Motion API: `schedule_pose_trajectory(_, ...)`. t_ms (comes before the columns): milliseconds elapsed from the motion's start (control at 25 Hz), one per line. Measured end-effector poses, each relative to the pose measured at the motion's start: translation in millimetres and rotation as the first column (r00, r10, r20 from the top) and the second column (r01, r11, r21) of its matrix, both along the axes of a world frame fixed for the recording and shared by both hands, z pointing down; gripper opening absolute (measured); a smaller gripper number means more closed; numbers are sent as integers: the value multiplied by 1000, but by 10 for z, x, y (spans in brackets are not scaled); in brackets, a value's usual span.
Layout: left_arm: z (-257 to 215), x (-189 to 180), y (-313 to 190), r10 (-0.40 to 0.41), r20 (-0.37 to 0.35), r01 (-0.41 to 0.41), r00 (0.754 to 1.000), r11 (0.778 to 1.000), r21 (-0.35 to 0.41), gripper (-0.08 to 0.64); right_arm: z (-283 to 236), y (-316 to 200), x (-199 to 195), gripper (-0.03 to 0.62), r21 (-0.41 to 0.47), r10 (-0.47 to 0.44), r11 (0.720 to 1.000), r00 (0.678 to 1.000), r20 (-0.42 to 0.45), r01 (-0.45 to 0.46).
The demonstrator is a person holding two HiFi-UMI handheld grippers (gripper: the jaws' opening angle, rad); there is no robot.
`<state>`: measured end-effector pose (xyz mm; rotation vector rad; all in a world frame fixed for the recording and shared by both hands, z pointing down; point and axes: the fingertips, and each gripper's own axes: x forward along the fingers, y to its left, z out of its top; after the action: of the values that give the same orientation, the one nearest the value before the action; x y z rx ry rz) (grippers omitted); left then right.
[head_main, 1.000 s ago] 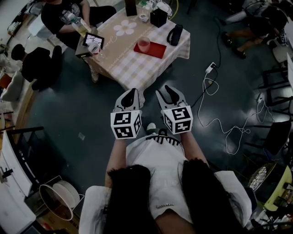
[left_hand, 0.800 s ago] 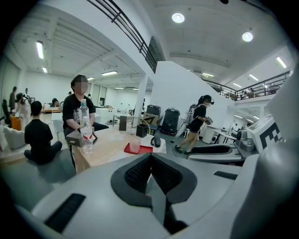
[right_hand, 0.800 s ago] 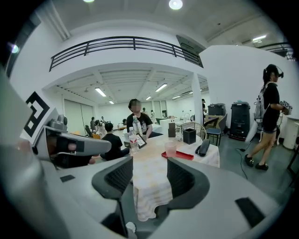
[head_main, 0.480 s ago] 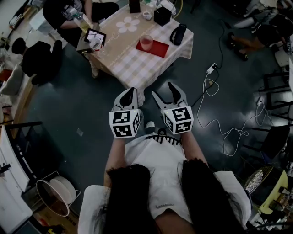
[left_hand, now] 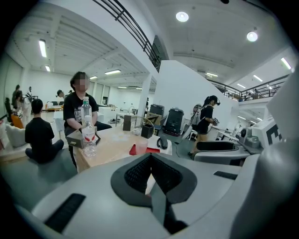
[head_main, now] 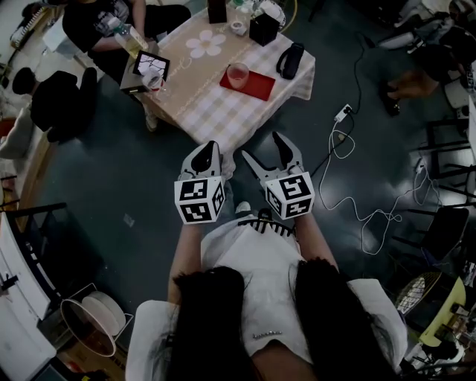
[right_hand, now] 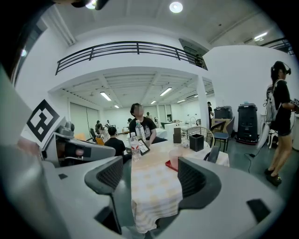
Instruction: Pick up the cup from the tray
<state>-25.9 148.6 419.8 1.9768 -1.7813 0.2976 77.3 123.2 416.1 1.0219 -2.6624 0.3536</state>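
Observation:
A pale pink cup (head_main: 237,74) stands upright on a red tray (head_main: 255,85) on the checked-cloth table (head_main: 216,111), well ahead of both grippers. My left gripper (head_main: 209,155) is held over the floor short of the table's near edge, jaws shut and empty. My right gripper (head_main: 262,152) is beside it; its jaws are opening with nothing between them. In the left gripper view the cup (left_hand: 141,147) and tray (left_hand: 132,150) show far beyond the closed jaws (left_hand: 150,161). In the right gripper view the cup (right_hand: 174,158) stands far off between the spread fingers (right_hand: 152,179).
On the table are a water bottle (head_main: 125,41), a tablet on a box (head_main: 151,68), a black pouch (head_main: 288,58) and a black holder (head_main: 262,28). One person sits at the table's far side (head_main: 97,22), another on the floor (head_main: 63,100). A cable and power strip (head_main: 342,113) lie on the floor at right.
The right gripper's jaws have spread apart from nearly shut. Both grippers and the view have edged slightly toward the table. The left gripper stays shut.

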Motion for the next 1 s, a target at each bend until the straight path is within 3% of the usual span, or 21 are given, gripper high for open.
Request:
schedule_pose_trajectory(200, 57, -86, -246, 19, 4, -19, 1000, 1000, -14, 5, -1, -199, -105, 351, -15, -15, 1000, 999, 42, 16)
schedule_pose_trajectory(440, 126, -290, -599, 23, -2, -23, 1000, 999, -27, 5, 47, -569, -273, 351, -5, -1, 1000, 1000, -2, 1)
schedule_pose_trajectory(560, 139, -380, -805, 35, -6, -36, 999, 999, -29, 5, 32, -762, -339, 351, -11, 28, 1000, 999, 27, -28)
schedule_pose_trajectory(1000, 203, -660, -1392, 129, -14, -129, 992, 990, -57, 6, 108, -1290, -557, 351, 25, 132, 991, 990, -47, -131)
